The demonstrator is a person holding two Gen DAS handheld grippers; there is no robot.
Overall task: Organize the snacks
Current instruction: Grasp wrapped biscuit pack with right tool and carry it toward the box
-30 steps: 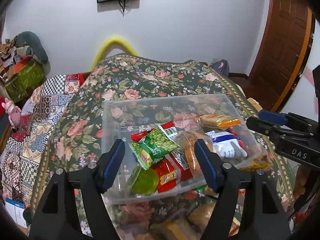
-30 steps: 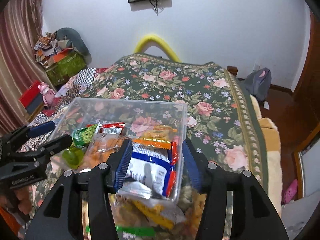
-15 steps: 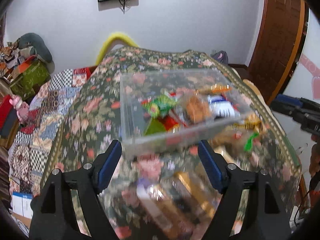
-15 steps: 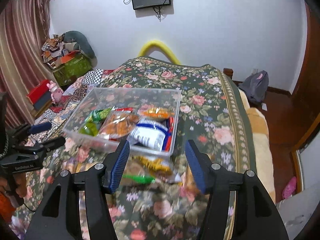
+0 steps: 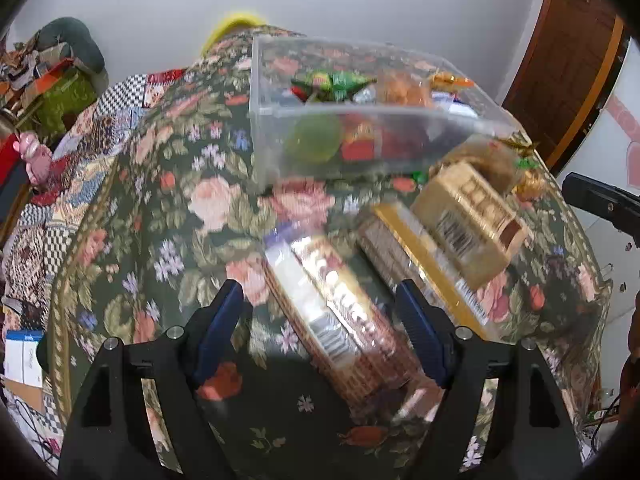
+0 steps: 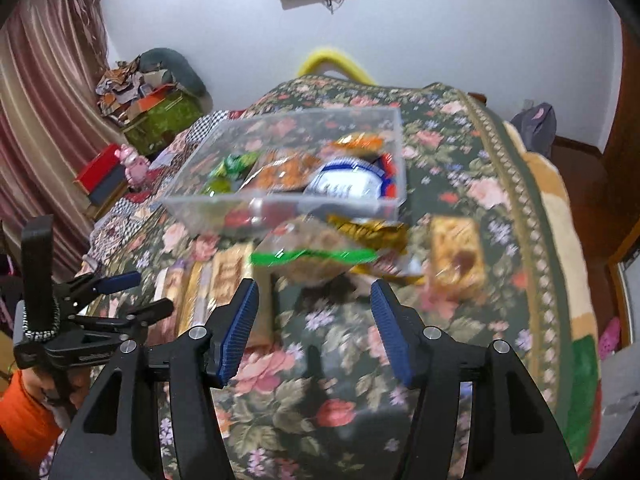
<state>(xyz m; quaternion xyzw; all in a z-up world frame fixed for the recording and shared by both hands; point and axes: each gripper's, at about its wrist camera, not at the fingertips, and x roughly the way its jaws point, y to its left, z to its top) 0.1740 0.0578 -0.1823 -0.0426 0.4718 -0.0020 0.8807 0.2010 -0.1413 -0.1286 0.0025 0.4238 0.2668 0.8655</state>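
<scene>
A clear plastic box [image 5: 280,132] [image 6: 288,208] holding several snack packets stands on the floral bedspread [image 5: 200,208]. In front of it lie loose snacks: long biscuit packs [image 5: 336,312] [image 6: 224,276], a tan biscuit box [image 5: 468,216], a clear bag with a green strip [image 6: 316,256], a gold wrapper [image 6: 368,232] and an orange-brown pack [image 6: 456,256]. My left gripper [image 5: 324,320] is open and empty, its fingers either side of a long biscuit pack. My right gripper [image 6: 314,324] is open and empty, just short of the green-strip bag.
The bed's right edge [image 6: 560,240] drops to a wooden floor with a grey bag [image 6: 536,124]. Boxes and clutter [image 6: 156,108] stand at the left by a curtain [image 6: 44,120]. A wooden door [image 5: 568,52] is at the right. The left gripper also shows in the right wrist view [image 6: 116,300].
Both grippers have pulled back from the clear box and now point at the loose snacks in front of it. Both stay open and empty.
</scene>
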